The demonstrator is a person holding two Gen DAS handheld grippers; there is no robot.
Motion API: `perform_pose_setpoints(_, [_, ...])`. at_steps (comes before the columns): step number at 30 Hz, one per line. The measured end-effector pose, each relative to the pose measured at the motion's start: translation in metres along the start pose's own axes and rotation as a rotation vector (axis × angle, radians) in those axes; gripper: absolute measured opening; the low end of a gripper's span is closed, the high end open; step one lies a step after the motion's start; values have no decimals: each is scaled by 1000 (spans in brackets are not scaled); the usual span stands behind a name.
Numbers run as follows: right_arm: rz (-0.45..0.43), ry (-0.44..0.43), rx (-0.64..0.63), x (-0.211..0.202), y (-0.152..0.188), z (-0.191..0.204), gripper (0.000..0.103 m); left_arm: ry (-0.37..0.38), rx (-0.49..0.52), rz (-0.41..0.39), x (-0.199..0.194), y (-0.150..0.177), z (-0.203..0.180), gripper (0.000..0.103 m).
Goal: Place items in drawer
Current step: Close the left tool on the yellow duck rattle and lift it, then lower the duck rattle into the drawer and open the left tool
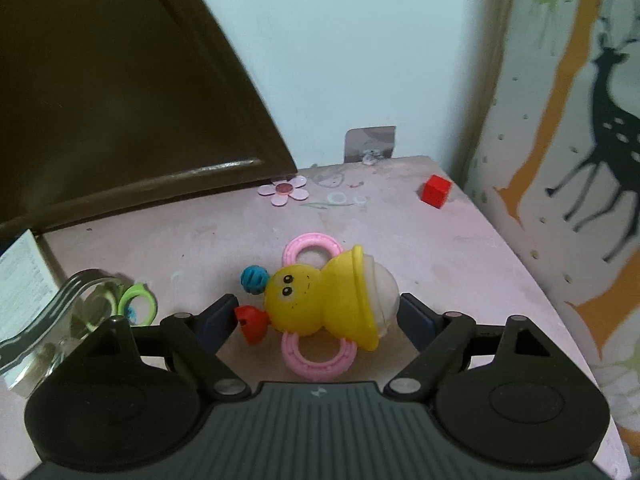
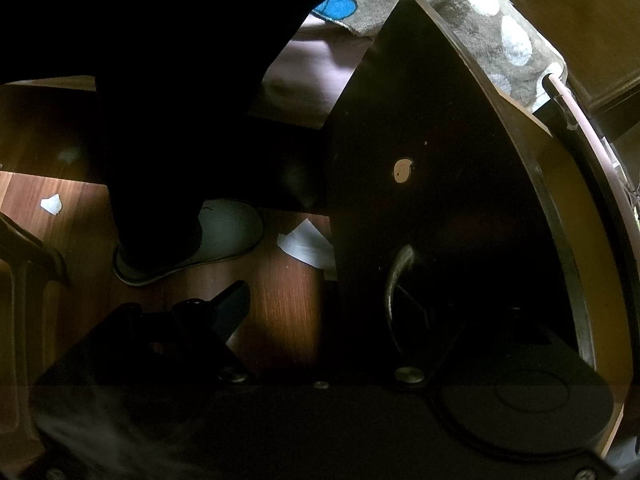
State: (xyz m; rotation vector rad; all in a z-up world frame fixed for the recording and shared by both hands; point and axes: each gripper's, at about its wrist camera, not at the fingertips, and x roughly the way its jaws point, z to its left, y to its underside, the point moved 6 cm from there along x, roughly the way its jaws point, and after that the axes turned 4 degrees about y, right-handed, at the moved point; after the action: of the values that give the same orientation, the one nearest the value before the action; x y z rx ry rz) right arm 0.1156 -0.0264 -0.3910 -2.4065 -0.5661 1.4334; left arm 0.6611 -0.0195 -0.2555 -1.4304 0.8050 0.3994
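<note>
Yellow and pink, the duck rattle point(image 1: 320, 304) lies on the pink worktop point(image 1: 460, 248), right between the spread jaws of our left gripper point(image 1: 318, 316). The jaws are wide apart. One finger point(image 1: 218, 320) sits just beside the toy's red bead and the other is just beside its clear cap, so we are not holding it yet. A red cube point(image 1: 435, 191) waits far back near the wall. A clear jar point(image 1: 60, 320) with green rings point(image 1: 136, 300) stands at our left.

Down low it is dark. Our right gripper point(image 2: 320, 308) is next to the dark drawer front point(image 2: 420, 184), close to its curved metal handle point(image 2: 396, 280). We can see only one finger point(image 2: 232, 308), so we cannot tell if these jaws are spread or closed. We also see the wood floor point(image 2: 280, 292) and a shoe point(image 2: 192, 240).

We think we are at the picking-up step. Next the left jaws should squeeze the rattle, and the drawer must be open wide enough to drop it in.
</note>
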Motion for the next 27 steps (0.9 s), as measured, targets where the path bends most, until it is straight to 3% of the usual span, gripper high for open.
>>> perform_pose_setpoints(20, [29, 2, -17, 4, -3, 1, 79, -25, 69, 61, -80, 50, -37, 86])
perform_pose_setpoints(27, [40, 2, -32, 5, -3, 2, 79, -4, 91, 64, -117, 72, -50, 86])
